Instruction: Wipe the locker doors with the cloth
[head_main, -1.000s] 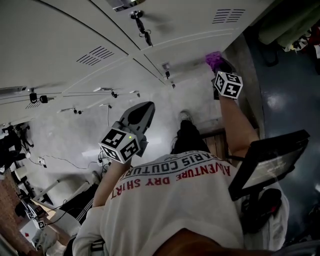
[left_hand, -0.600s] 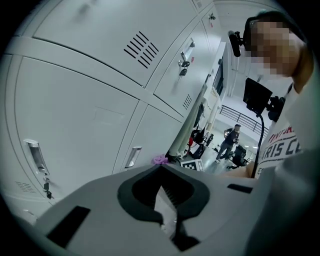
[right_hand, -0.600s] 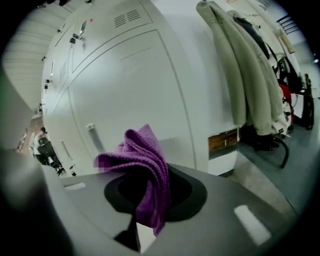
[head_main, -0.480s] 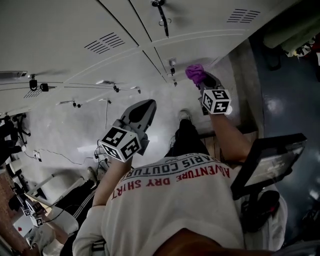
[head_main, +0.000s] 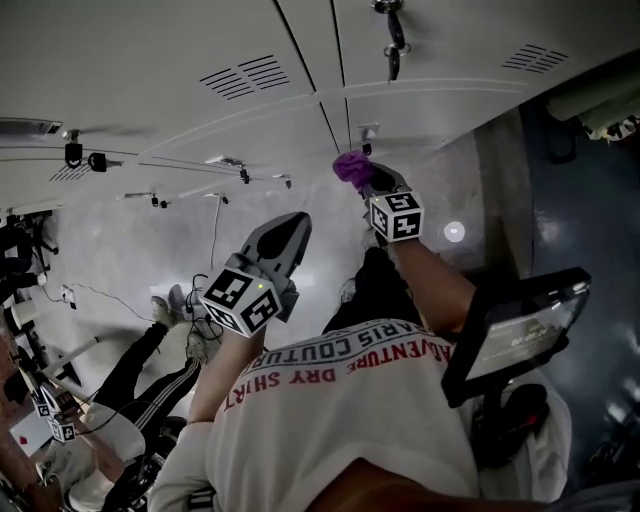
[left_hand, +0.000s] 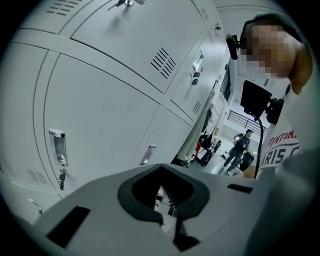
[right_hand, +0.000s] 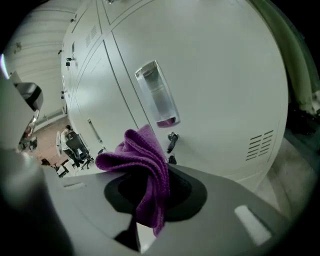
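Note:
A bank of pale grey locker doors (head_main: 200, 40) fills the top of the head view. My right gripper (head_main: 372, 180) is shut on a crumpled purple cloth (head_main: 350, 167), held close to the lower locker door (right_hand: 210, 65) near its recessed handle (right_hand: 156, 95) and key lock (right_hand: 172, 140). The cloth (right_hand: 142, 170) bunches out of the jaws in the right gripper view. My left gripper (head_main: 285, 228) hangs lower left, away from the doors, its jaws shut with nothing between them (left_hand: 167, 220).
Locker doors with vents (left_hand: 161, 61) and handles (left_hand: 58, 147) run along the left gripper view. A black monitor on a stand (head_main: 515, 330) sits at the right. A seated person's legs (head_main: 150, 360) and cables lie at lower left. People stand far down the aisle (left_hand: 237, 147).
My right gripper has carried the purple cloth leftward along the lower locker doors, from the far right toward the middle seam. The left gripper has stayed about where it was.

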